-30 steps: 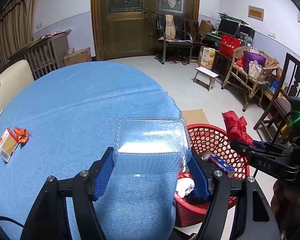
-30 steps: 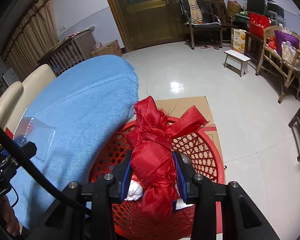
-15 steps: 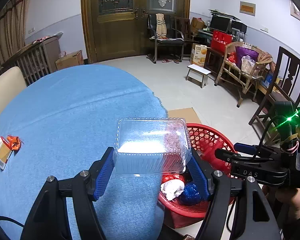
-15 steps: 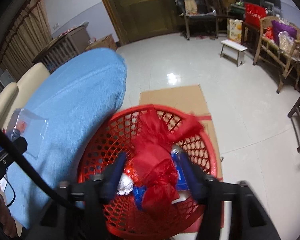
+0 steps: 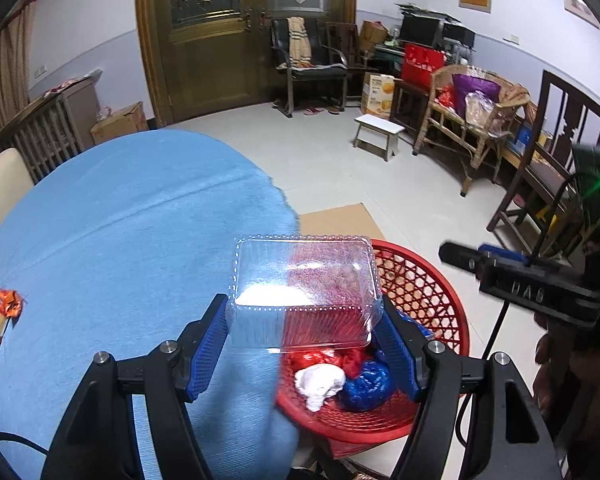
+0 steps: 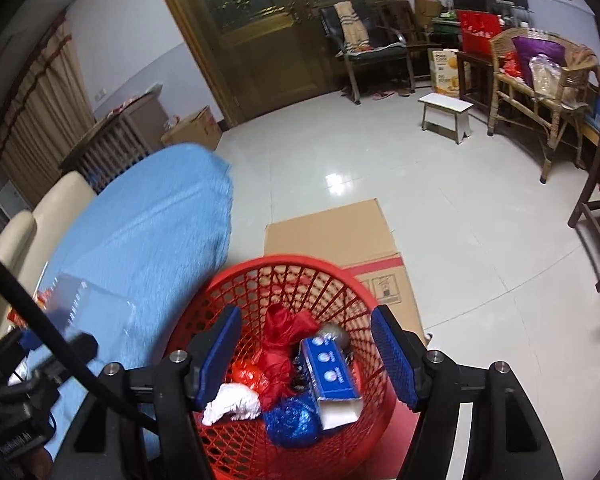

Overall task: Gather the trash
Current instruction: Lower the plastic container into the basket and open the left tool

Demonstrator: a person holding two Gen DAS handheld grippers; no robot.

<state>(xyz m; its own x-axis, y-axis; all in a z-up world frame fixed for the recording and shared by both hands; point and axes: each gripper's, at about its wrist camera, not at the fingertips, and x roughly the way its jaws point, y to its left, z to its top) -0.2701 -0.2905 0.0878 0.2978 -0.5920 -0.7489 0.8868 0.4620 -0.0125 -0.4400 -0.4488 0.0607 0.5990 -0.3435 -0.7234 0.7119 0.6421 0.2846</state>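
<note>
The counter (image 5: 112, 240), draped in a blue cloth, fills the left of both views. Beside its edge on the floor stands the red basket (image 6: 260, 276), holding a red bag (image 6: 278, 344), a blue box (image 6: 330, 376), a blue wad and a white wad. The left gripper (image 5: 302, 340) has its fingers clamped on a clear plastic container (image 5: 304, 292) at the counter's edge, partly over the basket. The right gripper (image 6: 306, 354) hovers over the basket, its fingers just spread apart with nothing between them. A small orange wrapper (image 5: 10, 302) lies on the cloth.
</note>
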